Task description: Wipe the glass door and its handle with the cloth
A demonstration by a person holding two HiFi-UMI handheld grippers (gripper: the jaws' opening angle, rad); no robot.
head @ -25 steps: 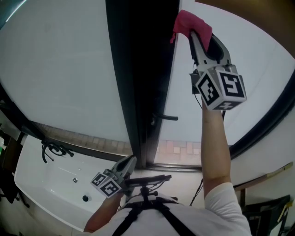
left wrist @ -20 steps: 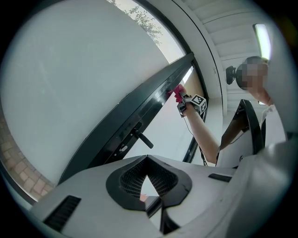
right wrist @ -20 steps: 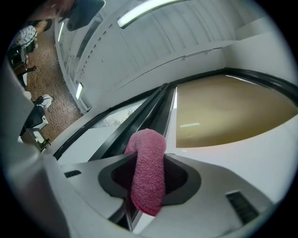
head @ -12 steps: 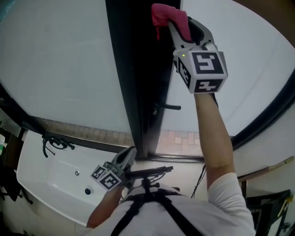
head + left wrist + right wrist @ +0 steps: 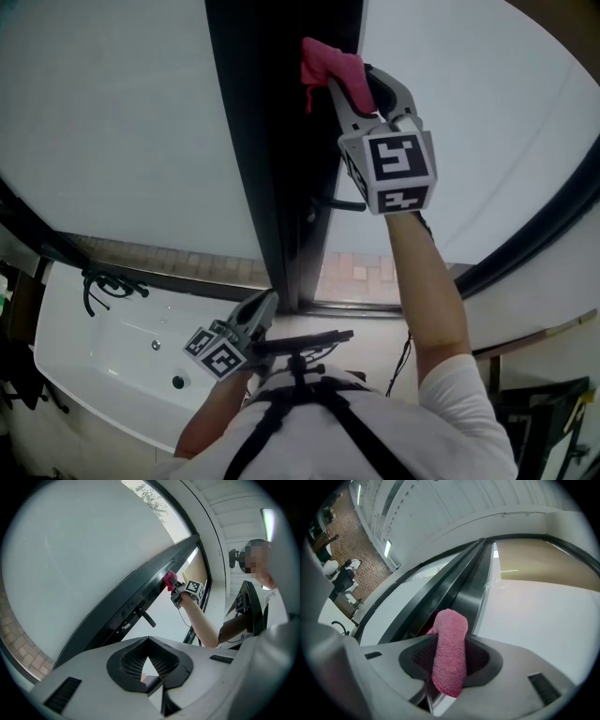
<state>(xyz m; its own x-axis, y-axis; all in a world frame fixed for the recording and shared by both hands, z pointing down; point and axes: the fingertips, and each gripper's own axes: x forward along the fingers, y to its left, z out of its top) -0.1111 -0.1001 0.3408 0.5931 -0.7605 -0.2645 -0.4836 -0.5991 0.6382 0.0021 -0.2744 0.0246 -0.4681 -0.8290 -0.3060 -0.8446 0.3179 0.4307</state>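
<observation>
A pink cloth (image 5: 328, 64) is clamped in my right gripper (image 5: 345, 82), which is raised high and presses the cloth against the dark vertical door frame (image 5: 281, 141), beside the frosted glass pane (image 5: 469, 122). In the right gripper view the folded cloth (image 5: 451, 634) fills the jaws of the right gripper (image 5: 449, 667). The black lever handle (image 5: 342, 203) sticks out of the frame below the gripper. My left gripper (image 5: 265, 323) hangs low near my chest, shut and empty. From the left gripper (image 5: 147, 660) view, the handle (image 5: 146, 617) and the cloth (image 5: 168, 579) show farther up the frame.
A white basin (image 5: 112, 375) with a black fitting (image 5: 108, 291) lies at the lower left. A black chest rig (image 5: 300, 361) sits just below the left gripper. Brick paving (image 5: 366, 272) shows through the bottom of the glass.
My right gripper has carried the cloth to the left, from the glass edge onto the dark frame, and slightly down. The left gripper has stayed put.
</observation>
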